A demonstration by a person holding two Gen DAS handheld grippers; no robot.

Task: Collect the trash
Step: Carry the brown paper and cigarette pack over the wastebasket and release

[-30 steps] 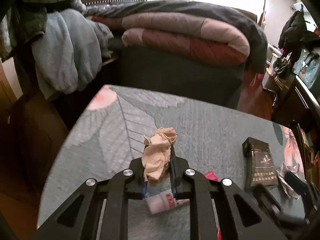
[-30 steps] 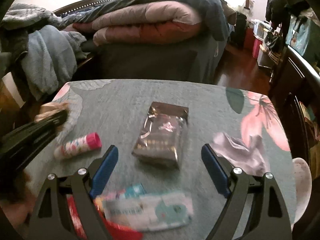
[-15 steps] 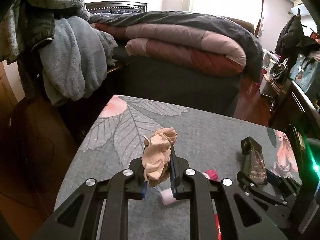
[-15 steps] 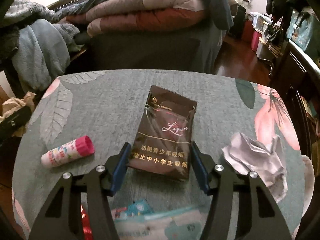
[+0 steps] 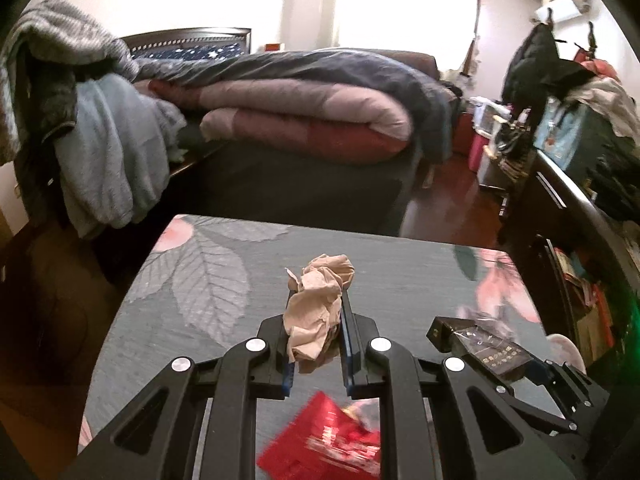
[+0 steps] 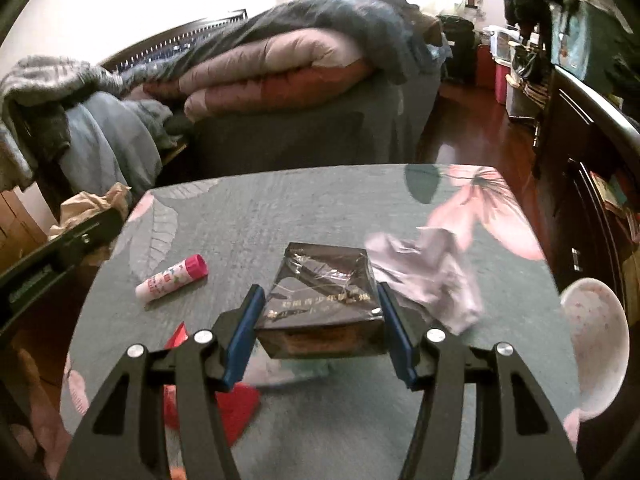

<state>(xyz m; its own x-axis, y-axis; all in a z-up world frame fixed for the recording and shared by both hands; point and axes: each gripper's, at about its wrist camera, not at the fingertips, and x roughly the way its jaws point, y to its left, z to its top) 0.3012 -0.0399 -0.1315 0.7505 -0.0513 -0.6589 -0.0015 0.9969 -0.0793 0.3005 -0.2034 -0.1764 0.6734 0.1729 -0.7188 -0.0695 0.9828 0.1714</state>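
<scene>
My left gripper [image 5: 316, 306] is shut on a crumpled beige tissue [image 5: 324, 276] and holds it above the table [image 5: 400, 264]. From the right wrist view the same tissue [image 6: 96, 204] shows at the far left, beyond the table's edge. My right gripper [image 6: 319, 294] is shut on a dark brown cigarette pack [image 6: 324, 272]; both blue pads press its sides. The pack hangs clear of the cloth. In the left wrist view the pack [image 5: 484, 350] sits low on the right.
On the leaf-and-flower cloth lie a white tube with a pink cap [image 6: 172, 278], a crumpled pale paper [image 6: 436, 280] and a red wrapper [image 5: 328, 444]. A white bowl [image 6: 596, 348] rests at the right edge. A bed lies beyond, a dark cabinet to the right.
The right jaws closed around the cigarette pack and raised it off the table. The left gripper rose and drew back with the tissue; the pink-capped tube left its view.
</scene>
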